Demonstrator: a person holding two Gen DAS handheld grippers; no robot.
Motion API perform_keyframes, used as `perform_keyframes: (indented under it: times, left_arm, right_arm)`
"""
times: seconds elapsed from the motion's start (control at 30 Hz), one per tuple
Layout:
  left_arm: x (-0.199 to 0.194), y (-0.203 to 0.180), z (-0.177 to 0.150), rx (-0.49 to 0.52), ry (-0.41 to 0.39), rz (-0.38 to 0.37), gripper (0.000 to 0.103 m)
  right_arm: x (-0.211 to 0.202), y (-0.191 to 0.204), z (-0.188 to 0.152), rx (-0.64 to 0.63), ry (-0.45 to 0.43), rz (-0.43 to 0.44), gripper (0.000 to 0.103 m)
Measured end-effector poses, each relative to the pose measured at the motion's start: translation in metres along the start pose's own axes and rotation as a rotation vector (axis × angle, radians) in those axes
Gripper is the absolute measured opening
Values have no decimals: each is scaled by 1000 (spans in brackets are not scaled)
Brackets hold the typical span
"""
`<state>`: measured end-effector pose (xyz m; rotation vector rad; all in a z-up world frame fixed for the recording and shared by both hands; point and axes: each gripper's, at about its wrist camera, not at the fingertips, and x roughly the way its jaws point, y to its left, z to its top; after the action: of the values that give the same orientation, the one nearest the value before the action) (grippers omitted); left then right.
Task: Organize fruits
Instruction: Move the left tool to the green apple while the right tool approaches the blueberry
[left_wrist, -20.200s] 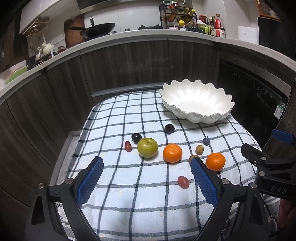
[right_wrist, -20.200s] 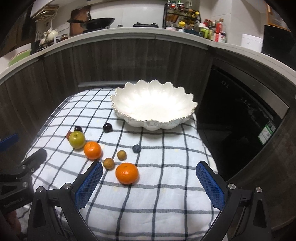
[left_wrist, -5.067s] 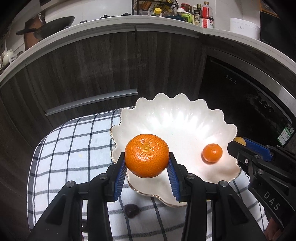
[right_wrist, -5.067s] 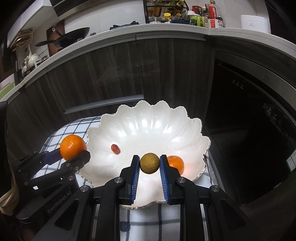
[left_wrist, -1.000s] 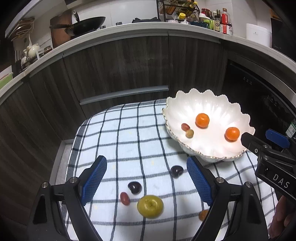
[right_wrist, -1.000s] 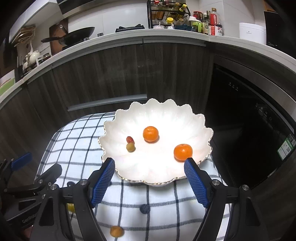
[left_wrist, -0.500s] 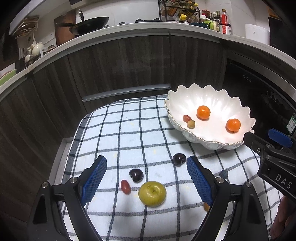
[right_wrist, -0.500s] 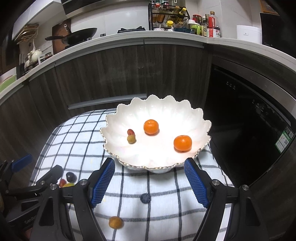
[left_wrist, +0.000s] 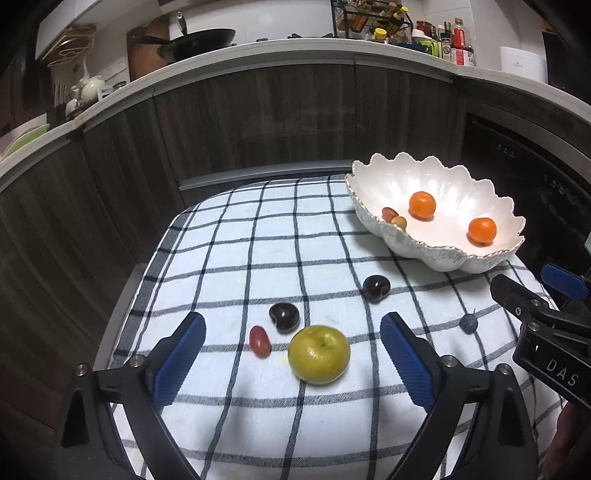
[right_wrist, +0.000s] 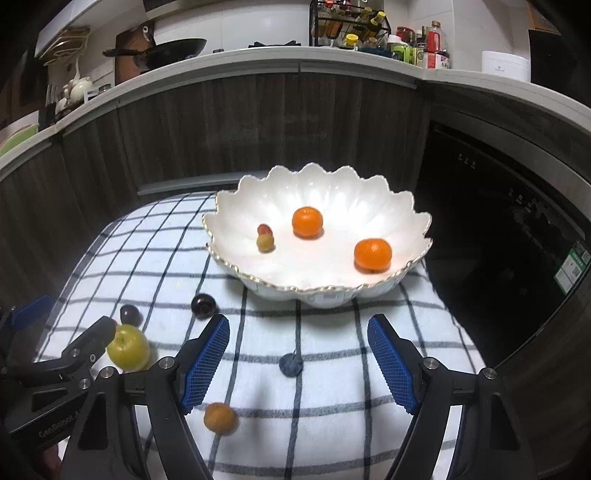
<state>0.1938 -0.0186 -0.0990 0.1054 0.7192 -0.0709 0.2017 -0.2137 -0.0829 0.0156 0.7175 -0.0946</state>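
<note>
Below, green apple (left_wrist: 318, 353) sits between open left tool (left_wrist: 293, 360) pads.

"DAS" on right gripper (left_wrist: 517, 295), "GenRobot" on left gripper (right_wrist: 103, 328)

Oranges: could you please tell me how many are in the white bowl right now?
2. One orange lies near the middle of the bowl; the other orange lies nearer its right rim. None seems hidden.

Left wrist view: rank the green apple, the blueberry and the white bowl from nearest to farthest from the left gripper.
1. Green apple: between the open left gripper fingers.
2. Blueberry: off to the right on the cloth.
3. White bowl: far right, at the back.
</note>
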Motion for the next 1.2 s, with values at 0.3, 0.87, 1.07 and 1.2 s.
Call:
perform_keyframes:
  times: [0.3, 0.87, 1.07, 1.2]
  left_arm:
    - [12, 0, -15, -18, 9, 8, 99]
    - [32, -7, -22, -2, 34, -35, 87]
    - [38, -6, -24, -13, 50, -53, 86]
    - [42, -7, -25, -6, 59, -63, 82]
  right_arm:
    - [14, 1, -14, -22, 32, 4, 78]
    - [33, -1, -23, -24, 58, 12, 78]
    - [40, 0, -25, -24, 74, 18, 77]
    - [45, 1, -27, -28, 88, 26, 69]
